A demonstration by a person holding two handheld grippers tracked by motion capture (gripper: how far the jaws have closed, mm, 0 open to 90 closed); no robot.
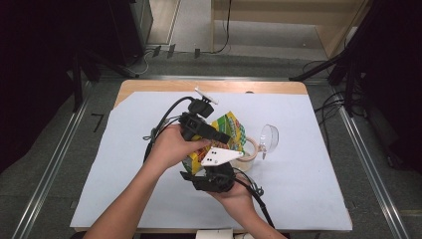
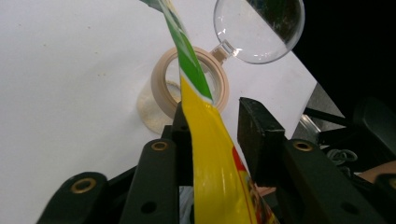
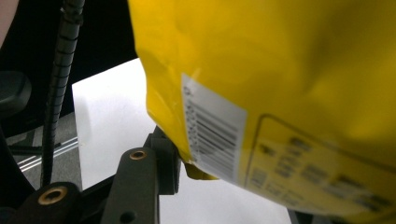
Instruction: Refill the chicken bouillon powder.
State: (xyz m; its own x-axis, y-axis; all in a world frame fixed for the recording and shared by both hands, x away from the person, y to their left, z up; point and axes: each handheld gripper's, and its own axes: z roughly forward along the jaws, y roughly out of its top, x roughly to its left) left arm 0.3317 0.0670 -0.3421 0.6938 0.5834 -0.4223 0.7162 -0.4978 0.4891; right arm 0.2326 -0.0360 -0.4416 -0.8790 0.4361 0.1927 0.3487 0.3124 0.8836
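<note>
My left fingers (image 2: 261,135) stand apart around the yellow snack bag (image 2: 210,154); my right gripper (image 3: 196,172) pinches its bottom corner, steadying it above the tape roll (image 2: 161,86).

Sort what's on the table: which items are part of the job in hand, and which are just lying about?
In the job:
- yellow-green snack bag, lifted off the table
- left tongs, on the bag's top edge
- right tongs, at the bag's lower end

Lying about:
- roll of tape
- clear plastic scoop, resting on the roll
- white sheet covering the table
</note>
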